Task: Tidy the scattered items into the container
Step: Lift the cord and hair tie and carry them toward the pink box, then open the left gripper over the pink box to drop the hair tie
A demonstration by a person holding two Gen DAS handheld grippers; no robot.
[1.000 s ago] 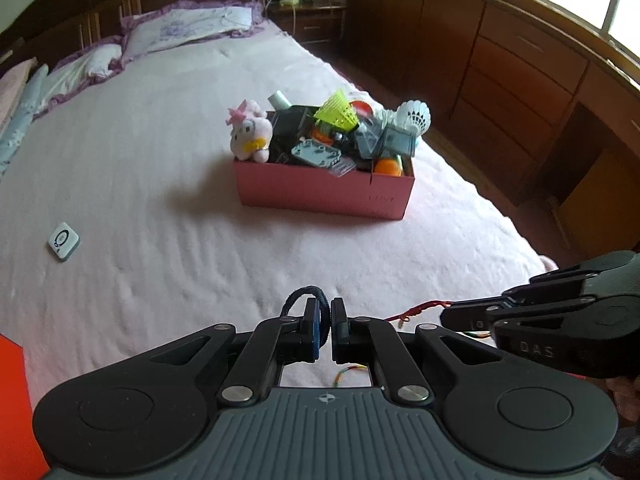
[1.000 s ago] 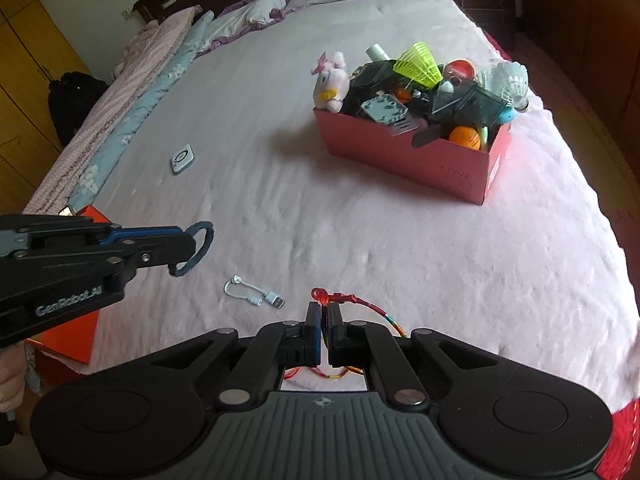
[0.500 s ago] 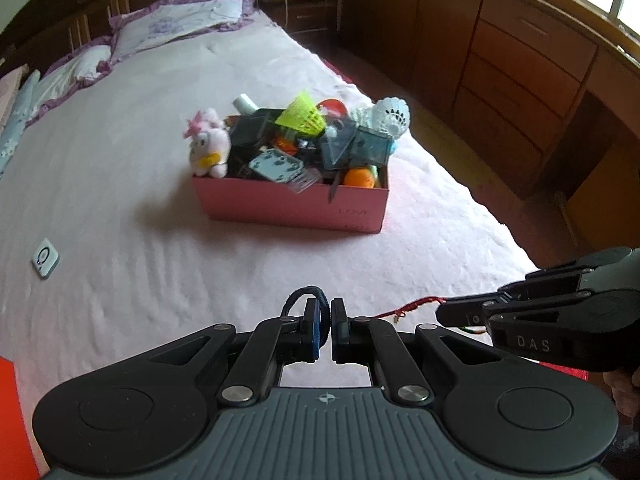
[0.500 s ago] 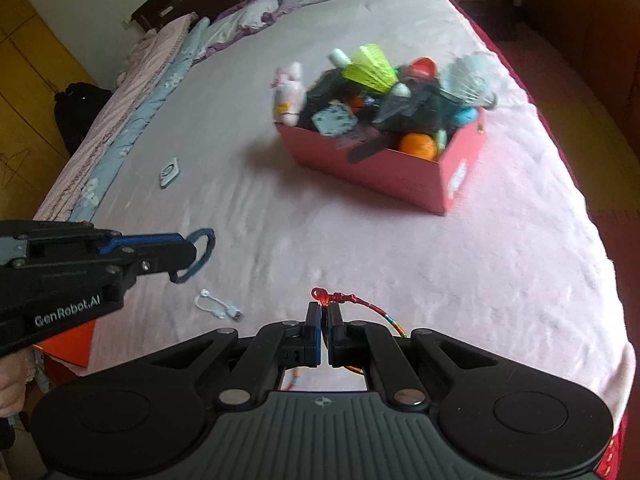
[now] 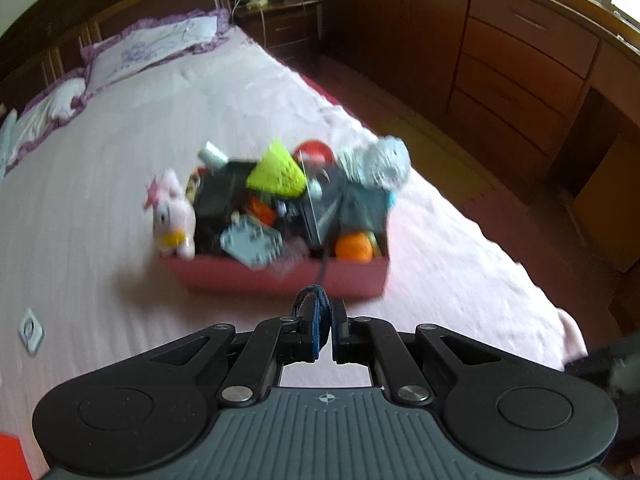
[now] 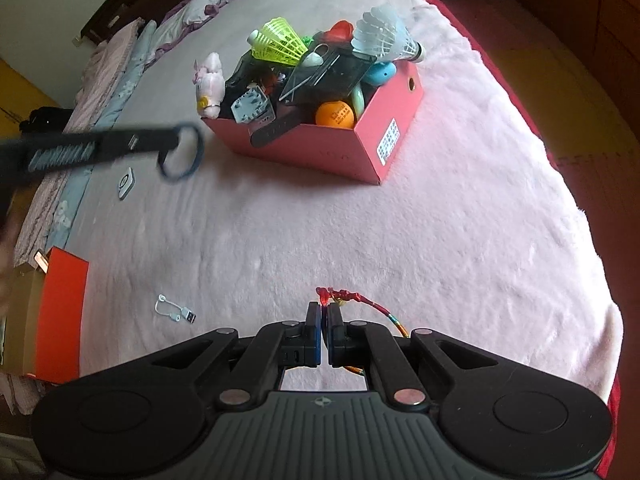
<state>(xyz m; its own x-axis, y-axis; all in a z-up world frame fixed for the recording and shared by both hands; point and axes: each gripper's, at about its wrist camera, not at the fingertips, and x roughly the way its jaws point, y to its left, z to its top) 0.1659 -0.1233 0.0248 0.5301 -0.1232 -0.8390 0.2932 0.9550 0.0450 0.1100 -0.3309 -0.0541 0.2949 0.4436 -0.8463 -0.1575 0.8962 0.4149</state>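
1. The left gripper (image 5: 326, 322) has its jaws clamped on a dark blue hair tie (image 5: 316, 300), whose loop sticks up past the fingertips; in the right wrist view the same loop (image 6: 180, 156) hangs in the air over the left side of the bed (image 6: 440, 220).
2. The right gripper (image 6: 324, 312) is pinched shut on a red braided cord (image 6: 352, 298), which curls off to the right and turns multicoloured before it passes behind the finger.
3. The pink cardboard box (image 6: 332, 152) sits on the pink blanket toward the bed's right edge, well apart from both grippers.
4. It is heaped full: a yellow-green shuttlecock (image 6: 280, 44), a white feather shuttlecock (image 6: 384, 36), an orange ping-pong ball (image 6: 335, 114), a dark case (image 6: 336, 76) and a small plush toy (image 6: 210, 84) leaning at its left end.
5. A white USB cable (image 6: 176, 311) lies on the blanket near the bed's near left edge.
6. A small white square device (image 6: 126, 182) lies near the left edge, farther up.
7. An orange box (image 6: 60, 312) stands just off the bed's left side.
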